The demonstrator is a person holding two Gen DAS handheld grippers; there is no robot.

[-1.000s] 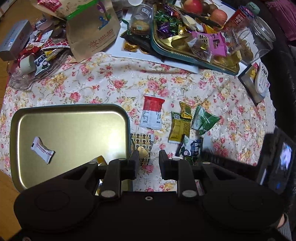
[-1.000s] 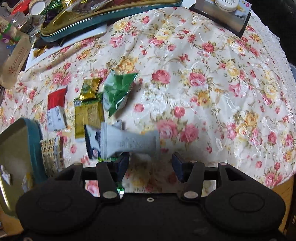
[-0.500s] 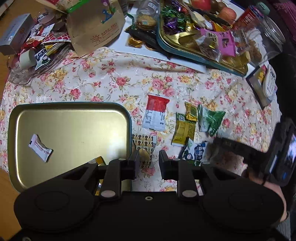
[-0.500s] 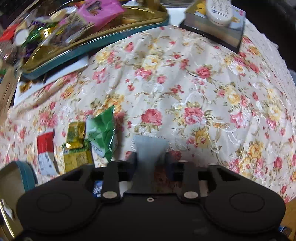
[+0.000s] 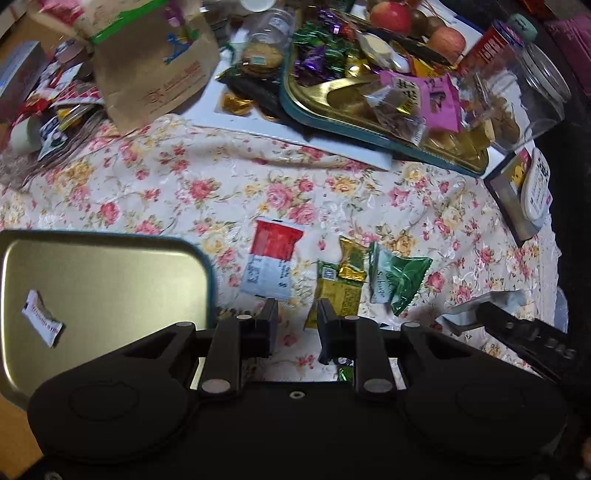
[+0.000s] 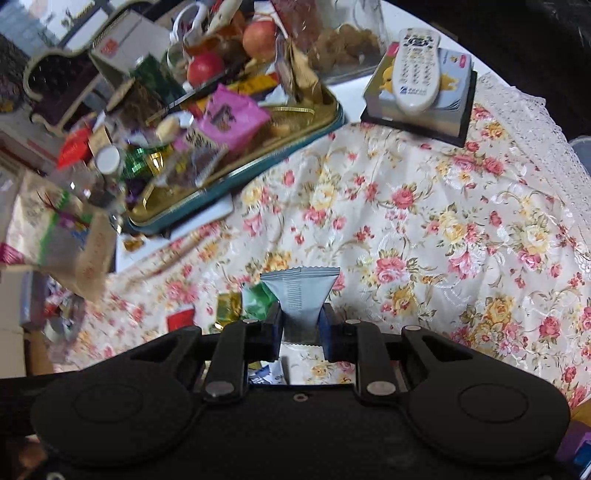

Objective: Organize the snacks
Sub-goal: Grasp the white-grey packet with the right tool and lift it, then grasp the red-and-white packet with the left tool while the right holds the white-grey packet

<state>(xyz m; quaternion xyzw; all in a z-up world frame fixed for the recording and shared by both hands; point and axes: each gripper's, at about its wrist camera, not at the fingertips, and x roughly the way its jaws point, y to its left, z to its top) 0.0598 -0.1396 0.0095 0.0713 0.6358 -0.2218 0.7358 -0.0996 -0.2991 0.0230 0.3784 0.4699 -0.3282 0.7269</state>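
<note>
My right gripper [image 6: 300, 319] is shut on a grey foil snack packet [image 6: 299, 290], held clear above the floral cloth; the left wrist view shows this packet [image 5: 484, 308] at the right edge. My left gripper [image 5: 296, 326] hangs open over the cloth, nothing between its fingers. Just ahead of it lie a red-and-white packet [image 5: 273, 258], a yellow-green packet [image 5: 340, 295], a small gold packet [image 5: 352, 258] and a green packet [image 5: 400, 277]. To its left sits a gold tray [image 5: 110, 288] with a teal rim, holding one white wrapped candy [image 5: 42, 319].
At the back stands a second teal-rimmed tray [image 5: 354, 131] heaped with sweets, beside a glass jar [image 5: 532, 92] and apples [image 5: 391, 16]. A brown paper bag [image 5: 159, 62] and loose wrappers crowd the back left. A remote [image 6: 415, 70] lies on a box.
The right gripper closed on the grey packet and lifted it off the cloth, tipping it upright. The left gripper slid right, from the tray's corner towards the loose packets.
</note>
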